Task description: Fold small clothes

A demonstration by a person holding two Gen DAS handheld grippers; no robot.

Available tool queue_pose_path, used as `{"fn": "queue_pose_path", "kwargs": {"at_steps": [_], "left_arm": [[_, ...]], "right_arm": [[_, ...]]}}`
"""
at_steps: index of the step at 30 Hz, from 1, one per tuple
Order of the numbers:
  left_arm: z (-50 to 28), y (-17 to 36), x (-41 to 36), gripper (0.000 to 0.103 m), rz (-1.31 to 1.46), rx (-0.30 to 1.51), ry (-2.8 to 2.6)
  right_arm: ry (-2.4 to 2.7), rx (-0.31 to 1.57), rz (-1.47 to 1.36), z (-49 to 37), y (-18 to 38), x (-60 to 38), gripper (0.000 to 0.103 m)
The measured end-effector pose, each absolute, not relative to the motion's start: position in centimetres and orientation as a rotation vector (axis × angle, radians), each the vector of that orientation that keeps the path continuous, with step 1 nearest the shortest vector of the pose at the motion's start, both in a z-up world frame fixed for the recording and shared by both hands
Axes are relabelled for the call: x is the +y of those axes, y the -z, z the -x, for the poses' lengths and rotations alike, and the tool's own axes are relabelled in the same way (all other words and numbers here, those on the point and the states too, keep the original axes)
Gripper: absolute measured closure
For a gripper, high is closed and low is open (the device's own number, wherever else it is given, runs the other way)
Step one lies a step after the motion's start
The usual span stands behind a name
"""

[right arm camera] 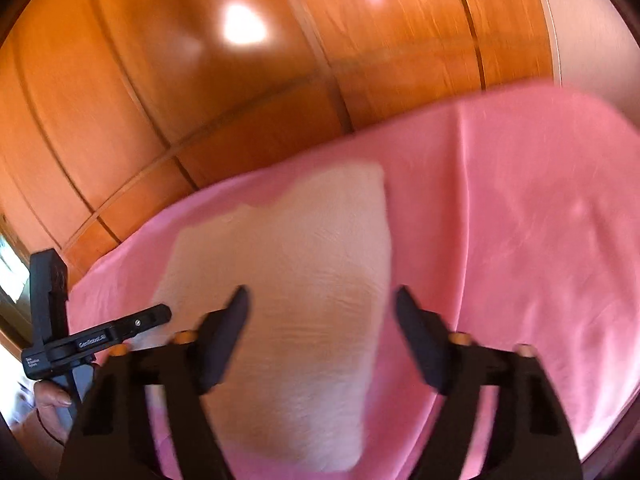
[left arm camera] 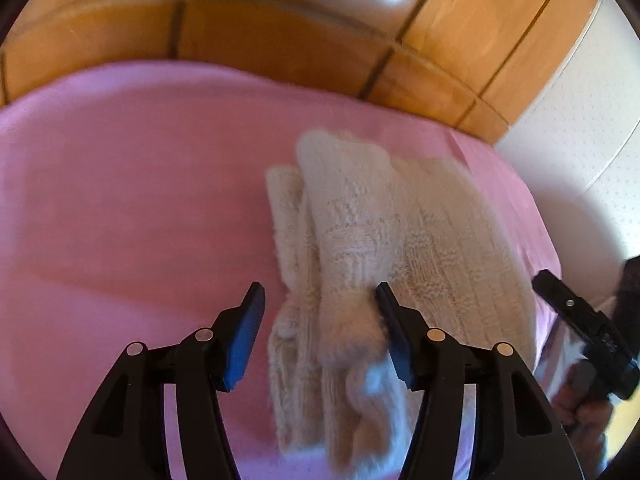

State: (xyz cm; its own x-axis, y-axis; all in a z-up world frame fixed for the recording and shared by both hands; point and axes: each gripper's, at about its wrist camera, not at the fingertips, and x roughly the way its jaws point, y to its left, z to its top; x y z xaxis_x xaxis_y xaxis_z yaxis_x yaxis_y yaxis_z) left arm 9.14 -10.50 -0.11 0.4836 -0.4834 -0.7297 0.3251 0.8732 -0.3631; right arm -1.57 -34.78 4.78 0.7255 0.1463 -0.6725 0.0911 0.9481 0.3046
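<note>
1. Since the cream knit garment (left arm camera: 384, 248) already lies in stacked layers on the pink sheet (left arm camera: 120, 200), right of centre in the left wrist view, the fold looks mostly done; I'd judge this the release/tidy stage.
2. In the right wrist view the same garment sits centre to lower centre, blurred, w/ wooden panelling (right arm camera: 200, 100) across the upper frame.
3. Left gripper (left arm camera: 320, 292): fingers wide apart, nothing clamped. The right-hand finger (left arm camera: 394, 332) seems to touch a fuzzy edge of the knit; the other is clear of it, over the sheet.
4. Right gripper (right arm camera: 322, 300): fingers also spread wide, gripping nothing, poised above the garment; contact can't be told thru the blur.
5. Next move prob. calls for one more fold or a flatten: pinch a near edge w/ both grippers, keeping layers aligned, as loose knit shifts easily.
</note>
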Motion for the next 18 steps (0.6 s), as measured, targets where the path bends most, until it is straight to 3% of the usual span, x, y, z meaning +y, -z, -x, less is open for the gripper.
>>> {"fn": "queue_pose_path", "kwargs": {"at_steps": [2,4,8,12,14,15,17,18], "left_arm": [[-8.0,-0.7,-10.6,0.046,0.152,0.881,0.478],[-6.7,-0.5,-10.9,0.046,0.095,0.849,0.452],[-7.6,3.2,-12.1,0.046,-0.024,0.945,0.393],[-7.9,2.9,-11.6,0.045,0.003,0.935,0.378],[-7.1,2.1,-10.7,0.044,0.027,0.925,0.371],[-6.8,1.7,-10.4,0.039,0.030,0.918,0.360],[-6.2,0.9,-10.0,0.032,0.036,0.892,0.340],[-5.9,0.6,-9.9,0.032,0.040,0.883,0.338]], "right_arm": [[-0.037,0.755,-0.265,2.5,-5.5,-33.2,0.062],[-0.044,0.785,-0.188,2.9,-5.2,-30.8,0.068],[-0.046,0.914,-0.091,2.8,-0.2,-27.1,0.067],[0.012,0.877,-0.065,3.3,0.6,-26.0,0.067],[0.015,0.878,-0.104,3.4,-0.2,-26.1,0.064],[0.010,0.878,-0.114,3.4,-0.5,-26.2,0.061],[0.000,0.869,-0.134,3.5,-1.1,-26.4,0.040],[0.001,0.865,-0.140,3.8,-1.4,-26.3,0.036]]}}
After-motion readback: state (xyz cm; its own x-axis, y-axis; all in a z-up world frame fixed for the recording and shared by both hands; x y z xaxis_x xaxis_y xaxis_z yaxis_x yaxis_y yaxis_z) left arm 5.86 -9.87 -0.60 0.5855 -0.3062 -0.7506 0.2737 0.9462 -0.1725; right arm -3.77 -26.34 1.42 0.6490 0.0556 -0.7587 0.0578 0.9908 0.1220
